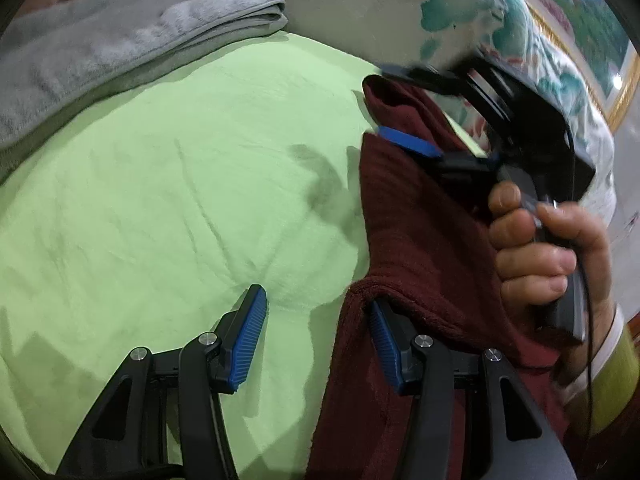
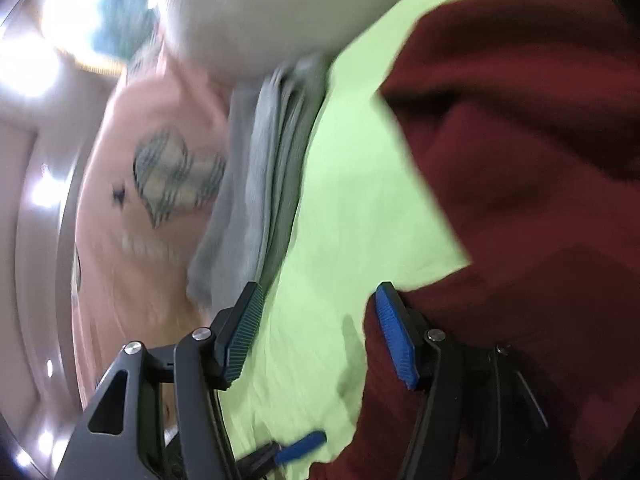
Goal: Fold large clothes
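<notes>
A dark red garment (image 1: 424, 240) lies bunched on the right side of the green sheet (image 1: 180, 200). My left gripper (image 1: 316, 340) is open low over the sheet. The garment's edge drapes over its right finger (image 1: 384, 344), and only sheet shows in the gap. A hand (image 1: 548, 252) holds my right gripper (image 1: 396, 104) at the garment's far corner, its jaws apart with a fold of red cloth between them. In the blurred right wrist view, the right gripper (image 2: 318, 340) is open over the sheet (image 2: 360, 208), and the red garment (image 2: 540, 160) touches its right finger (image 2: 396, 340).
A folded grey towel (image 1: 100, 52) lies at the sheet's far left edge. A pillow with teal flowers (image 1: 460, 12) sits behind the garment. The right wrist view also shows the grey towel (image 2: 256, 184), a pink cloth with a heart print (image 2: 176, 176) and a fingertip of the left gripper (image 2: 300, 450).
</notes>
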Demonstrator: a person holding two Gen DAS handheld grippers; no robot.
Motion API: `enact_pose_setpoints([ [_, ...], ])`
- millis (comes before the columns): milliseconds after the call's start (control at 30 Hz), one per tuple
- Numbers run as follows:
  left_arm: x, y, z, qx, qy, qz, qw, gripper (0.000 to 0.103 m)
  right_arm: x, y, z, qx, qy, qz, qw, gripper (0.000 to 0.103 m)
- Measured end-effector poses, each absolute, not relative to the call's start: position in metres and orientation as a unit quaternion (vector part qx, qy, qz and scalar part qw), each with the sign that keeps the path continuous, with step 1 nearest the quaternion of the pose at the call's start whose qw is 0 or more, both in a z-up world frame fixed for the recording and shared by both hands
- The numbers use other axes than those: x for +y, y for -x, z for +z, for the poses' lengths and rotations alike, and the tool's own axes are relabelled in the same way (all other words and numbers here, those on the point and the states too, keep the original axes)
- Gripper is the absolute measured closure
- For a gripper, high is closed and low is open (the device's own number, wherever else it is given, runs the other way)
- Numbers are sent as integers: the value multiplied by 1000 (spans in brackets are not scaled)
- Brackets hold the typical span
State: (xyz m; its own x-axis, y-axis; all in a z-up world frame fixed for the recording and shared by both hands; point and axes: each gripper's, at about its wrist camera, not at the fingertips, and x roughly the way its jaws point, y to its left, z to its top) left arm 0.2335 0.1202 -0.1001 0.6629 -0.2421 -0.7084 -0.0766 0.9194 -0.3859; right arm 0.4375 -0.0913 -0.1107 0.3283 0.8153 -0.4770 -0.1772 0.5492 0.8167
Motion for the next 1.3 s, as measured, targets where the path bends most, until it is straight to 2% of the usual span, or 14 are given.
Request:
enact_pose_setpoints([
  [200, 119, -229, -92, 416, 193, -54, 887, 51, -168, -385, -70, 411, -269, 236, 839, 43],
  [300, 108, -216, -71, 411, 166, -85, 892, 51, -214, -369, -44, 387, -223, 181, 876, 51],
  [433, 95, -236, -37, 405, 148, -100, 897, 49, -242, -387, -29, 402, -162, 140, 890, 57],
  [633, 86, -318, -15, 416, 121, -72, 898, 49, -192, -423, -26, 431, -22, 156, 889, 57],
  [867, 92, -393, -38, 457, 140, -71, 875, 49, -137, -470, -55, 460, 90, 189, 863, 57],
  [900, 93, -400, -42, 463, 143, -70, 872, 49, -133, -476, -62, 467, 100, 189, 858, 62],
  [933, 92, -405, -46, 468, 145, -68, 869, 49, -133, -484, -66, 474, 98, 190, 854, 88],
  [967, 92, -410, -49, 472, 144, -69, 867, 49, -138, -491, -69, 480, 82, 189, 853, 100],
  [1067, 87, -420, -54, 473, 136, -74, 867, 49, -166, -492, -56, 456, 6, 184, 871, 99],
  [1300, 51, -452, -53, 473, 117, -117, 865, 49, -236, -454, -19, 394, -82, 152, 903, 100],
])
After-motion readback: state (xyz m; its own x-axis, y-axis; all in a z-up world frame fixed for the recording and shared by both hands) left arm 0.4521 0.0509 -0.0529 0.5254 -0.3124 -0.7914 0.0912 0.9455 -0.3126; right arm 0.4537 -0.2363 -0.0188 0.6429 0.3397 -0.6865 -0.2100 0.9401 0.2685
